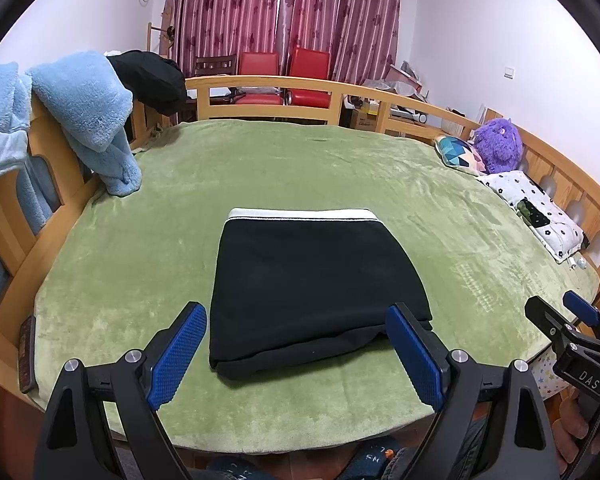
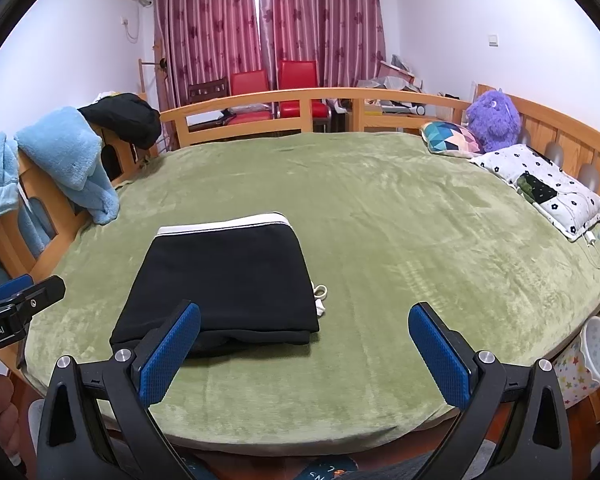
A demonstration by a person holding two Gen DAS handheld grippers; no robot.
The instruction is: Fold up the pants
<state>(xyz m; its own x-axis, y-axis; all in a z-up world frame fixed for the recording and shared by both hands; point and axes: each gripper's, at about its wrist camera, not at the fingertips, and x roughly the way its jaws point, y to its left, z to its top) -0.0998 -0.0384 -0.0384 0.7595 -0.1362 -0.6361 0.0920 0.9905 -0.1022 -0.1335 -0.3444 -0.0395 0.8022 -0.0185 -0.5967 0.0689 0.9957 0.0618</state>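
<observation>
Both grippers are just hanging over the near edge of the bed, jaws spread wide with nothing between them: the left gripper sits square in front of the pants, the right gripper is off to their right, so the bundle lies ahead and left of it. The pads are blue with a knobbly grid, which I'd guess bites well on cloth. The pants are already a neat black rectangle, several layers thick, with a rounded fold edge nearest the grippers and a white waistband on the far end. They look like soft matte knit, so probably light, floppy and not slippery or fragile. If I had to lift them I'd pinch the thick near fold at both corners, since one grab would likely let the layers sag open. A bit of white drawstring pokes out on the right side. The bed cover is plush green fleece, slightly grippy I'd think. Further back there's a fluffy blue blanket over the wooden rail to the left and a purple plush far right.
</observation>
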